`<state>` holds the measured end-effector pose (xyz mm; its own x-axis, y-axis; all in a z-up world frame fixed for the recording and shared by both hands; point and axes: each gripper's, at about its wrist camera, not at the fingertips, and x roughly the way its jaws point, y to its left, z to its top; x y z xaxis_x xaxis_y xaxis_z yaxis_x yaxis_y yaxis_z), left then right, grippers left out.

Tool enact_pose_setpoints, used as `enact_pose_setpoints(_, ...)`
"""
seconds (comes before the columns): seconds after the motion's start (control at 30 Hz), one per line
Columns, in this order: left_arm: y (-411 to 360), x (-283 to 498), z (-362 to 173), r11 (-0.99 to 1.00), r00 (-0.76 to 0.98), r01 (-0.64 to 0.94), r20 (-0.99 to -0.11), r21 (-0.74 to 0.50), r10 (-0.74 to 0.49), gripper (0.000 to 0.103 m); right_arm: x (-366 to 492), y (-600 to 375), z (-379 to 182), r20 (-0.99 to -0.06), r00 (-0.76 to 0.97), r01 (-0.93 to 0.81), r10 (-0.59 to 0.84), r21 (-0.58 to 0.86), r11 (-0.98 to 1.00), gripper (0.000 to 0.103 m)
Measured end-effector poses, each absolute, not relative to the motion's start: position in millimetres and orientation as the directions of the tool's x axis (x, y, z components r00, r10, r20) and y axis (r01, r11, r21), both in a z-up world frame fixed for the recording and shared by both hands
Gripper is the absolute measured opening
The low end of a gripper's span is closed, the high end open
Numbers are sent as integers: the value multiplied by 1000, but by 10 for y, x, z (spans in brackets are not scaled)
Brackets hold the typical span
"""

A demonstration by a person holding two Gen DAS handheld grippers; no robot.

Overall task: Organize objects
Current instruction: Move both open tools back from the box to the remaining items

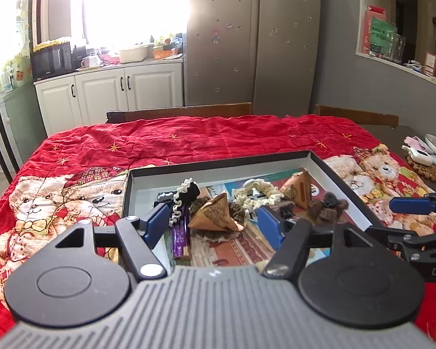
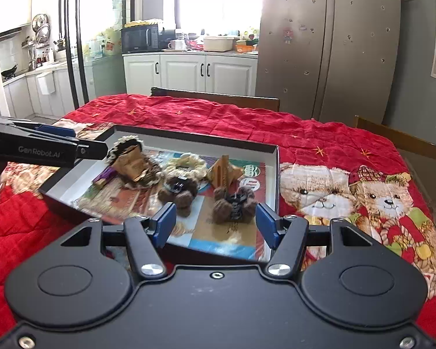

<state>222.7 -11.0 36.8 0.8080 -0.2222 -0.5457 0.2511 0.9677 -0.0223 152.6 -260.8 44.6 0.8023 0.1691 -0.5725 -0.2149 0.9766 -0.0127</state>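
Note:
A black shallow box [image 1: 218, 161] with a white inside lies on the red quilt. It holds two brown paper pyramid packets [image 1: 215, 213], a cream scrunchie [image 1: 258, 193], a black-and-cream scrunchie [image 1: 186, 195], a purple bar [image 1: 180, 235] and fuzzy brown hair clips [image 1: 328, 206]. My left gripper [image 1: 213, 225] hovers open over the box's near side, nothing between its pads. My right gripper [image 2: 215, 224] is open above the box's [image 2: 276, 174] near right corner. One fuzzy clip [image 2: 232, 208] lies in the box beyond its pads, untouched. The left gripper's fingers [image 2: 55, 130] show at the left edge.
A red teddy-bear quilt [image 1: 189, 139] covers the table. Wooden chair backs [image 1: 189, 110] stand at the far side. A white item on a woven coaster [image 1: 421, 160] sits at the table's right edge. A fridge [image 1: 253, 43] and white cabinets [image 1: 110, 90] stand behind.

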Motion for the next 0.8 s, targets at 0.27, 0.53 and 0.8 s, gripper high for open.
enact_pose_setpoints(0.27, -64, 1931, 326, 955, 788, 293, -552, -51, -272, 78, 1229, -2539, 398, -590, 783, -240, 198, 7, 971, 59)
enact_pose_setpoints(0.53, -56, 1698, 148, 939, 747, 335, -585, -78, -315, 78, 1122, -2528, 149, -613, 751, -242, 244, 89, 966, 53)
enact_pose_setpoints(0.8, -106, 1652, -129, 934, 698, 343, -639, -97, -323, 78, 1128, -2542, -34, -625, 731, -245, 274, 135, 960, 50)
